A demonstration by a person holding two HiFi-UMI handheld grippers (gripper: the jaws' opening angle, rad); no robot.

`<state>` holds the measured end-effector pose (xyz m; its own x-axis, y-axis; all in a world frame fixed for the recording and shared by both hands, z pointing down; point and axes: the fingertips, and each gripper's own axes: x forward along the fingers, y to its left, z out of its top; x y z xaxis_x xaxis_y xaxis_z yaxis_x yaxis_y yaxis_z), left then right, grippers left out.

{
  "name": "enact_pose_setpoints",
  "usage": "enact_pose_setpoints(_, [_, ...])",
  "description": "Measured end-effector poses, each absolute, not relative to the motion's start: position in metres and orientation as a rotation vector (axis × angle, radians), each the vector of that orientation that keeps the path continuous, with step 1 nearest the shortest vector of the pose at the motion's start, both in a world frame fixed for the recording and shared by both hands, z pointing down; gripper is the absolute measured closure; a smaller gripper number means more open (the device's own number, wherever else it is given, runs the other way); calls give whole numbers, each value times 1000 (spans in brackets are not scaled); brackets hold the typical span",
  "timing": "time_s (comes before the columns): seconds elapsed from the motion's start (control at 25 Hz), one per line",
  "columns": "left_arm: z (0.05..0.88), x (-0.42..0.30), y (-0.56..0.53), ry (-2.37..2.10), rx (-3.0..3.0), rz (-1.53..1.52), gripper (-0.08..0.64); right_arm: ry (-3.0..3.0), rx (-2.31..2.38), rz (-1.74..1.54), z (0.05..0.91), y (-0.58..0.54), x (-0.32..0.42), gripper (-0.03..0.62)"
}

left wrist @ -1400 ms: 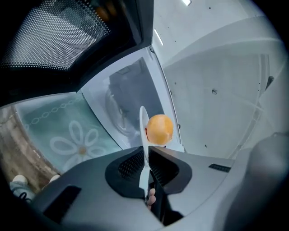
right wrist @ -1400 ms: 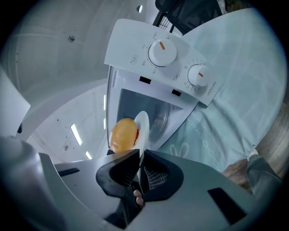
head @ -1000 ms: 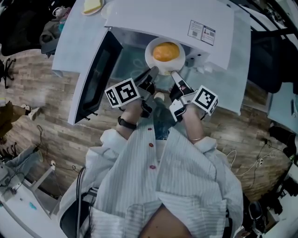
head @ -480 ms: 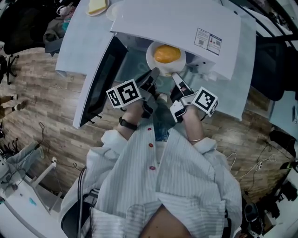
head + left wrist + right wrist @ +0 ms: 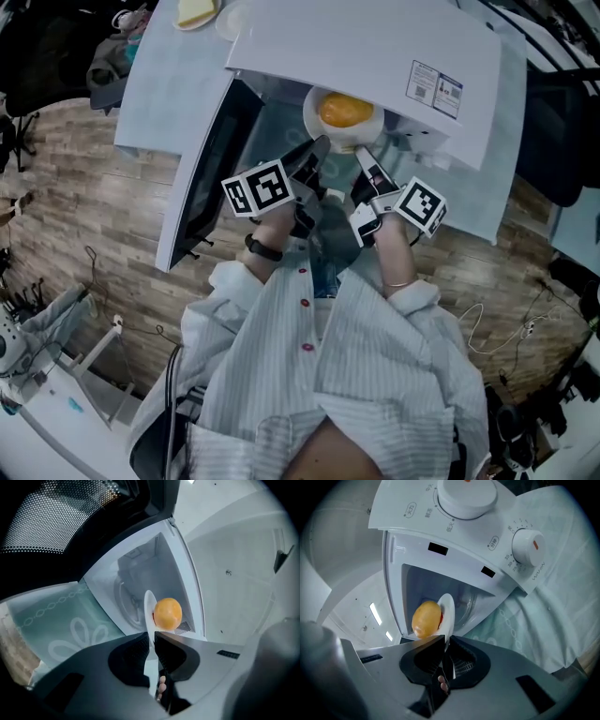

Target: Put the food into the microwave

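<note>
The white plate (image 5: 315,121) carries 1 round orange-yellow piece of food (image 5: 345,110). It hangs at the open mouth of the microwave (image 5: 375,47), and in the head view its far part is tucked under the front edge of the oven's top.

2 tools hold the plate by its near rim. The left hand-held gripper (image 5: 151,638) has its jaws closed on the rim, with the thin white edge pinched between the dark pads. The right hand-held gripper (image 5: 445,641) is clamped on the rim the same way, just beside it.

In each gripper view the plate stands edge-on straight ahead of the jaw tips, with the food just beyond them. The food shows to the right of the plate from the left tool and to the left of it from the right tool. The oven's pale cavity lies behind. How deep in the cavity the plate sits I cannot tell.

The door (image 5: 202,173) stands wide open to the left, its mesh window dark. 2 dials (image 5: 527,545) sit on the control panel right of the opening. The microwave stands on a surface (image 5: 155,84) covered by a pale patterned cloth. A yellowish slice (image 5: 193,11) lies at the surface's far corner.
</note>
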<state>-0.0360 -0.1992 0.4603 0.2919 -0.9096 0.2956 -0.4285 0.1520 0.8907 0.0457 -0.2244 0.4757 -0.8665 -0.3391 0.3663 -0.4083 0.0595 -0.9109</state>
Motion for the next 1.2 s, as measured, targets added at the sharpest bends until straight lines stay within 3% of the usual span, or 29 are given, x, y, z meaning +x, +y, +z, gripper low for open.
enact_pose_setpoints(1.2, [520, -67, -245, -1346, 1526, -406, 488, -2403, 886, 1779, 518, -271, 7, 546])
